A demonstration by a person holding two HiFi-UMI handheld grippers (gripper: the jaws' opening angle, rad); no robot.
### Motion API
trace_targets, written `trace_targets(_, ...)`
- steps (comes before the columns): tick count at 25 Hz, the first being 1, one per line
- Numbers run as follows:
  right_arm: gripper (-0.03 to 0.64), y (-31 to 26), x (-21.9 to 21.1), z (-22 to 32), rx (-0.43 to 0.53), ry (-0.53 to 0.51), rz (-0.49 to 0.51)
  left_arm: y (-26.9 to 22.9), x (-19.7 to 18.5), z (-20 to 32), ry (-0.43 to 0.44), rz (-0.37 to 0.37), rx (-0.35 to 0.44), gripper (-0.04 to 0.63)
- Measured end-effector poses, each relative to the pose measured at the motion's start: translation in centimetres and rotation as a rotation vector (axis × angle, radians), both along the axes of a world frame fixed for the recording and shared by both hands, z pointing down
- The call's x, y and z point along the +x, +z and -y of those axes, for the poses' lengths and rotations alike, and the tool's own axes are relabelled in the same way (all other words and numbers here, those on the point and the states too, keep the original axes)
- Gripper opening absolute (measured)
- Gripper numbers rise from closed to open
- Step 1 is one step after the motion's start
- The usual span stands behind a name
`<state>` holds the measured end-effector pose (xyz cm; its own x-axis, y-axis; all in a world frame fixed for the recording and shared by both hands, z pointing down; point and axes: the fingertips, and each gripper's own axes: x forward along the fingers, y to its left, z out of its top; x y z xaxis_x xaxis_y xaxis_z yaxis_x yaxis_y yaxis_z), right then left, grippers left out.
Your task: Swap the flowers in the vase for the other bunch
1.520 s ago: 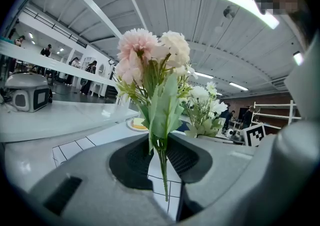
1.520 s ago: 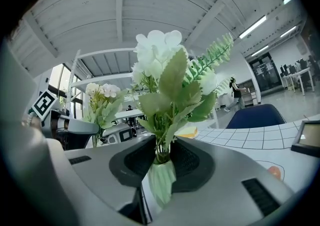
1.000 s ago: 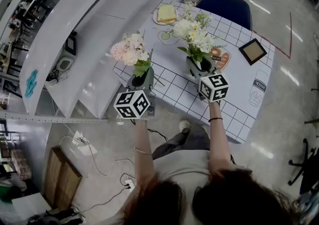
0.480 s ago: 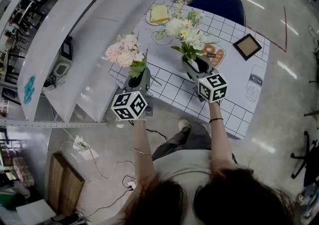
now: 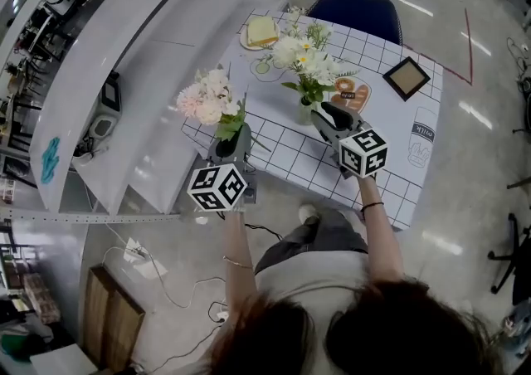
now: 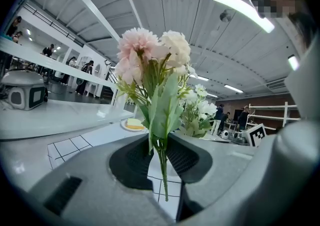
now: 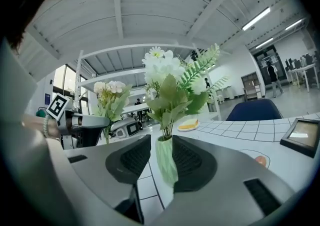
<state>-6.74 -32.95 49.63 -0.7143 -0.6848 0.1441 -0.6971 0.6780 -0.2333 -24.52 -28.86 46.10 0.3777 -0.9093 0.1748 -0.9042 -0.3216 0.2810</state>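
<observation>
Pink-and-cream bunch (image 5: 207, 93) stands upright, its thin green stems pinched in the left gripper (image 5: 233, 143) at the left edge of the grid-print table (image 5: 398, 141). White bunch (image 5: 300, 56) sits in a pale green vase (image 5: 305, 110) mid-table. Both forearms reach forward, grippers near level. Right gripper (image 5: 330, 120) has wide jaws that have just closed slightly, with the vase between them; pad contact is unclear. In the head view foliage hides most of the vase.
</observation>
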Motion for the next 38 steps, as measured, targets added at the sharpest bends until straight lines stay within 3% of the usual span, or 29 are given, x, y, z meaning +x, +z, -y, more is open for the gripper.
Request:
trace_targets(17, 0.048, -3.7, -1.3, -3.4, 0.004, -0.100, 0.126, -1.7, 3.1, -1.7, 0.093, -0.005, 0.027, 0.074)
trace_targets(29, 0.018, -5.7, -2.2, -4.4, 0.034, -0.150, 0.138, -1.4, 4.3, -2.4, 0.128, -0.001, 0.037, 0.074)
trace_targets(38, 0.009, -5.7, -3.1, -4.3, 0.053, -0.150, 0.087, -1.2, 3.9, -2.3, 0.140, 0.007, 0.036, 0.074)
